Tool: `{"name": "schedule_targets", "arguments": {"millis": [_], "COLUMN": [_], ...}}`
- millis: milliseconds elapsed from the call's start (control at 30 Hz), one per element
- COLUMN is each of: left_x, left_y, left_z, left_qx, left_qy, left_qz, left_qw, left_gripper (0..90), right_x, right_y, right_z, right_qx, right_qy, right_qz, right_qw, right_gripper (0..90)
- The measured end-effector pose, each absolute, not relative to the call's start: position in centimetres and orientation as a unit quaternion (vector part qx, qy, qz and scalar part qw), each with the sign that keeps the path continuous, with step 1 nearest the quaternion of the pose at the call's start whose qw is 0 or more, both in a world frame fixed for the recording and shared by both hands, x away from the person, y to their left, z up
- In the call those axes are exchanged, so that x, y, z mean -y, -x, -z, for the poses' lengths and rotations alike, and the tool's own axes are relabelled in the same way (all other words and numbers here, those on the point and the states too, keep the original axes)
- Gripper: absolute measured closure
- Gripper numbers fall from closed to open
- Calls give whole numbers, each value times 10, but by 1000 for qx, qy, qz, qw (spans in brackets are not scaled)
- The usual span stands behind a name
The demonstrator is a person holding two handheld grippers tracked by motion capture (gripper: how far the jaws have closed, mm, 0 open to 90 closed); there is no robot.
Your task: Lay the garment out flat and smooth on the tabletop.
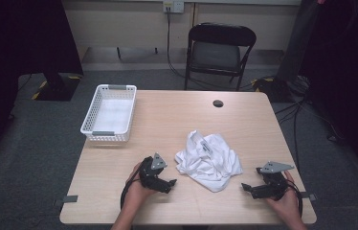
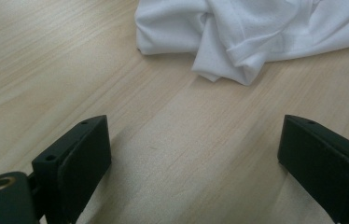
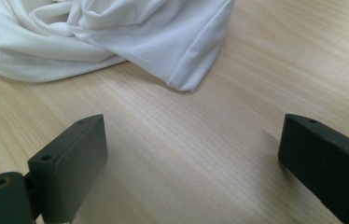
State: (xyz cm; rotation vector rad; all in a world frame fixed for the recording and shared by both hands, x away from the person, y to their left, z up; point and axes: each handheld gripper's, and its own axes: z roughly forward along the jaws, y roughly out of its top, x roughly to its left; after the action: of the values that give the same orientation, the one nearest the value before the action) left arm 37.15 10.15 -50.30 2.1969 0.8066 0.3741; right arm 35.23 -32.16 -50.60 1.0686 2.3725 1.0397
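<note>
White garment [image 1: 209,160], crumpled: we log it at the wooden table's [image 1: 167,120] near centre, between both grippers. Left gripper [image 1: 171,183]: jaws apart, holding nothing. Right gripper [image 1: 246,187]: likewise. White mesh basket [image 1: 109,113]: far-left corner.

- Left gripper [image 1: 171,182]: black body, grey three-cornered plate on top, black cable looping beside the wrist.
- Right gripper [image 1: 247,187]: black body, matching grey plate on top, black cable curving round the wrist.
- Left hand [image 1: 136,190] and right hand [image 1: 285,201]: bare, forearms bare, no sleeve in frame.
- Jaws, left gripper view: two flat, matte black rectangular blocks, small holes along the top edges, brass-coloured bushing at lower left.
- Jaws, right gripper view: same block shape, same small holes, same bushing at lower left.
</note>
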Motion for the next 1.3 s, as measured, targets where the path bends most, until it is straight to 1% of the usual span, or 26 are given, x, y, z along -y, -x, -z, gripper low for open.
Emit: {"name": "schedule_targets", "arguments": {"millis": [267, 367, 500, 600, 667, 800, 1000, 1033, 1067, 1133, 1200, 1267, 1300], "left_x": [-103, -107, -109, -108, -105, -96, -80, -80, -73, -68, -64, -61, -60], "left_y": [-371, -373, -376, -382, -386, -395, -410, -410, -415, -419, -425, -430, -432], "left_z": [503, 501, 493, 486, 480, 468, 450, 450, 445, 443, 440, 438, 436], "left_qx": [-326, -338, -341, -345, -343, -341, -339, -339, -331, -331, -332, -333, -335], "left_qy": [-853, -838, -827, -818, -817, -809, -805, -805, -809, -810, -812, -814, -813], "left_qz": [-148, -137, -137, -136, -138, -134, -135, -135, -136, -137, -137, -136, -135], "left_qw": [379, 406, 425, 440, 443, 459, 468, 468, 467, 465, 460, 457, 457], "left_gripper": [110, 110, 112, 114, 119, 125, 148, 156, 168, 178, 189, 205, 222], "right_x": [322, 323, 324, 320, 315, 303, 286, 286, 281, 277, 272, 267, 265], "right_y": [-351, -352, -354, -356, -356, -356, -359, -359, -361, -363, -364, -365, -365], "right_z": [506, 505, 502, 496, 491, 480, 469, 469, 467, 467, 467, 469, 470], "right_qx": [-833, -831, -824, -824, -824, -826, -822, -822, -817, -815, -818, -821, -820], "right_qy": [-378, -383, -393, -387, -378, -361, -348, -348, -345, -343, -335, -329, -331], "right_qz": [-366, -366, -378, -383, -391, -404, -425, -425, -439, -445, -448, -447, -447], "right_qw": [171, 171, 154, 155, 157, 156, 151, 151, 143, 139, 137, 135, 136], "right_gripper": [74, 97, 103, 116, 148, 181, 255, 255, 305, 329, 379, 448, 450]}}
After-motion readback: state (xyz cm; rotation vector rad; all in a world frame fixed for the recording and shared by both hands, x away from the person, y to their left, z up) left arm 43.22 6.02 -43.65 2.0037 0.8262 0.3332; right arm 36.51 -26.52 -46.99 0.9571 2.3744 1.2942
